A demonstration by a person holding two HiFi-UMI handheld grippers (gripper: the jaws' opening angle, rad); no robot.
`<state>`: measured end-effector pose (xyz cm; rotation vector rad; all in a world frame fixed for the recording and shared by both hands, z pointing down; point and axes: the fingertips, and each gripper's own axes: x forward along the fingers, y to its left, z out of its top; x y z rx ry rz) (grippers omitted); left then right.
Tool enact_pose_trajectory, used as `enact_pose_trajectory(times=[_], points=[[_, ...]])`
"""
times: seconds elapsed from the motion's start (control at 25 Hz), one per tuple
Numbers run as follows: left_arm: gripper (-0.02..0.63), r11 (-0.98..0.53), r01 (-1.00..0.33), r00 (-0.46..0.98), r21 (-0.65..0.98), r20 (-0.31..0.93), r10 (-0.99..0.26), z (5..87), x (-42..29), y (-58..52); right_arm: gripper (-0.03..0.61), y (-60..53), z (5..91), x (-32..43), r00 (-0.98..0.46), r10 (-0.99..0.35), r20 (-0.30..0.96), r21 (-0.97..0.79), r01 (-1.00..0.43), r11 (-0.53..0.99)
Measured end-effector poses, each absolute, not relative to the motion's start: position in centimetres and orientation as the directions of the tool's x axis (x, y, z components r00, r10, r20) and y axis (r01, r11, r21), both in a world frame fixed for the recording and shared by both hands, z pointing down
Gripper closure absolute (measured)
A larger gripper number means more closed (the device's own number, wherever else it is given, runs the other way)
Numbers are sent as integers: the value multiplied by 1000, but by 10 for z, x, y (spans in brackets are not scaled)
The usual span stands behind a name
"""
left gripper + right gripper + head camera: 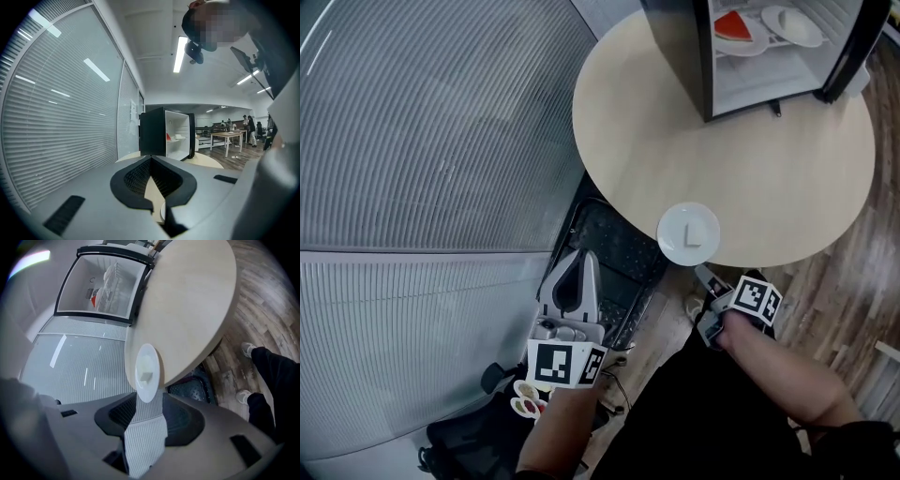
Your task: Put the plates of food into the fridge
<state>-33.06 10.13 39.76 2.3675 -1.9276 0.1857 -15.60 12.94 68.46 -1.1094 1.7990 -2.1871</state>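
A white plate carrying a small pale piece of food sits at the very near rim of a round wooden surface, where it seems to hang slightly over the edge. It is well apart from the open black fridge at the far side. That fridge already holds a plate of red food and a second plate. The right gripper points at the waiting plate from just below the rim, its jaws partly apart with nothing between them and clear of the plate. The left gripper hangs lower at the person's side, jaws drawn together at the tips and empty. The risk lies in the plate's perch. A jaw that nudges the overhanging lip rather than closing over it could tip the plate off onto the wooden floor. A shallow bite on the thin rim could let the plate sag and send the loose food sliding during the long carry across to the fridge. No brand or label can be read anywhere. The only printing in view is the black-and-white square markers on each gripper's cube.
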Motion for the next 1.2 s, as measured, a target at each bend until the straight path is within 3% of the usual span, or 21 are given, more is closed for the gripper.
enact_pose_trajectory(times=[0.64, 0.96, 1.08, 1.2], points=[[609, -174, -984, 163, -33, 221, -962, 425, -358, 116, 411, 112, 722, -184, -711, -529, 463, -881, -302, -364], [608, -181, -983, 164, -41, 263, -951, 437, -358, 118, 416, 104, 731, -195, -734, -550, 398, -903, -208, -375], [609, -183, -982, 166, -42, 262, -951, 437, -358, 114, 457, 103, 729, -195, -731, -559, 390, -908, -207, -363], [609, -186, -982, 169, -41, 261, -951, 437, -356, 109, 547, 104, 722, -195, -738, -557, 381, -917, -223, -331]])
